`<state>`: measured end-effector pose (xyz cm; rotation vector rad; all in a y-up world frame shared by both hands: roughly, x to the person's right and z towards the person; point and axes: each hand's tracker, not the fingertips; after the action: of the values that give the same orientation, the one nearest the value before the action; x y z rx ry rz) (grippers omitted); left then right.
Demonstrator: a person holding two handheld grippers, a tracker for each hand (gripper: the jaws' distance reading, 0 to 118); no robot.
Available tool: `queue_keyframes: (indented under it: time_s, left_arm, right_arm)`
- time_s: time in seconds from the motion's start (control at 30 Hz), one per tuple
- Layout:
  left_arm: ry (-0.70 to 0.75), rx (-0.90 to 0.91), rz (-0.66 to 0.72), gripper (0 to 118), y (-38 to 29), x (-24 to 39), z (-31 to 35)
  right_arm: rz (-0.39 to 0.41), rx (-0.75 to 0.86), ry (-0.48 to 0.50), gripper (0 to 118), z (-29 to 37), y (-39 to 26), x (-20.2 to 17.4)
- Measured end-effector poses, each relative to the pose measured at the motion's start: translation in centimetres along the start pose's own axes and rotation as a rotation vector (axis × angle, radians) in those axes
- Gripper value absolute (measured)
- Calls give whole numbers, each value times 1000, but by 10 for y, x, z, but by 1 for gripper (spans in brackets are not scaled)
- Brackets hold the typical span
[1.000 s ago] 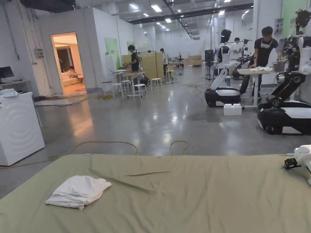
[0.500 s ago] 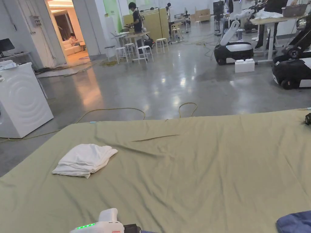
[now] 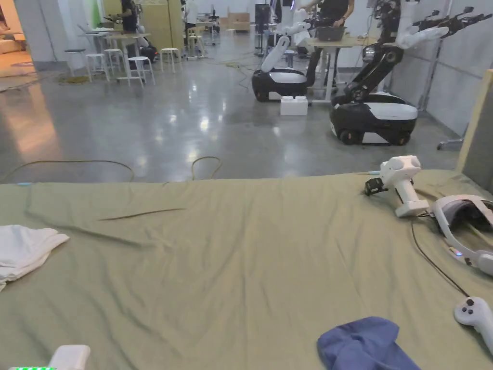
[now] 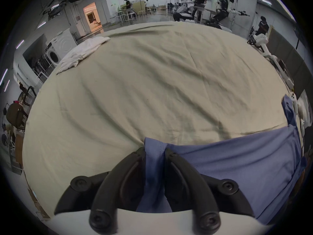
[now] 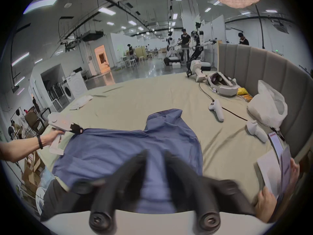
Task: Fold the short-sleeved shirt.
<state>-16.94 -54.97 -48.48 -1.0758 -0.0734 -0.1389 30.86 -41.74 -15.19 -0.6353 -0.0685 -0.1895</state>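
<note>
While blue shirt (image 4: 237,162) drapes the bed (image 4: 152,86), fabric clamped between left gripper (image 4: 155,155) jaws

A robotics lab hall: wheeled robots (image 3: 373,115) at upper right, stools (image 3: 139,67) upper left, polished concrete floor (image 3: 159,125).

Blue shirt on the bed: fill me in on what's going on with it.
A person is handling the blue short-sleeved fabric shirt with two handheld grippers on the olive-green sheeted bed. The left gripper is clamped on a bunched edge of it. The right gripper has blue cloth between its jaws, though blur hides whether they press. The shirt lies rumpled, not yet folded. A folded white cloth sits apart at the far left.
</note>
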Motion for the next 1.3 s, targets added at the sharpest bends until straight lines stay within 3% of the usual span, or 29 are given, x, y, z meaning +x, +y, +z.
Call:
queue_keyframes:
  time_s: [0.03,0.07,0.1,0.23,0.3,0.33,0.37,0.4,0.43,0.47,0.53,0.63,0.73,0.87,1.07,1.3]
  left_arm:
    - [-10,-19,12,21,2,-3,-1]
    - [-20,-33,27,21,5,-6,-3]
    - [-23,-43,23,21,7,-7,-3]
    - [-14,-73,16,21,15,-7,-7]
    - [-18,-87,30,21,15,-8,-9]
    - [-19,-88,32,21,15,-8,-8]
    - [-21,-86,34,21,15,-9,-7]
    - [-23,-82,31,21,13,-9,-6]
    - [-28,-78,27,21,11,-9,-6]
    - [-30,-71,24,21,10,-9,-6]
    - [-30,-55,22,21,7,-9,-6]
    - [-33,-36,4,21,4,-10,-4]
    - [-60,-24,-54,19,9,-17,32]
    - [-156,168,-123,16,-27,-37,128]
    - [-241,243,-35,16,-131,-72,210]
    - [-318,196,155,16,-224,-89,202]
  right_arm:
    - [-20,-26,13,77,-22,11,11]
    - [-51,-60,34,91,-47,26,21]
    - [-58,-94,33,91,-70,36,30]
    - [46,-249,-109,90,-169,60,58]
    - [34,-354,-159,84,-210,61,71]
    - [15,-409,-181,76,-228,56,78]
    - [9,-444,-197,60,-239,52,83]
    - [24,-490,-215,55,-247,49,85]
    - [53,-538,-241,54,-254,44,86]
    - [53,-492,-203,53,-249,38,85]
    - [83,-470,-215,49,-244,42,77]
    - [132,-469,-226,3,-245,42,68]
    - [135,-472,-203,2,-225,52,65]
    - [126,-327,-126,2,-146,59,54]
    - [45,-206,-91,2,-19,9,51]
    - [-20,-259,-107,2,39,-80,47]
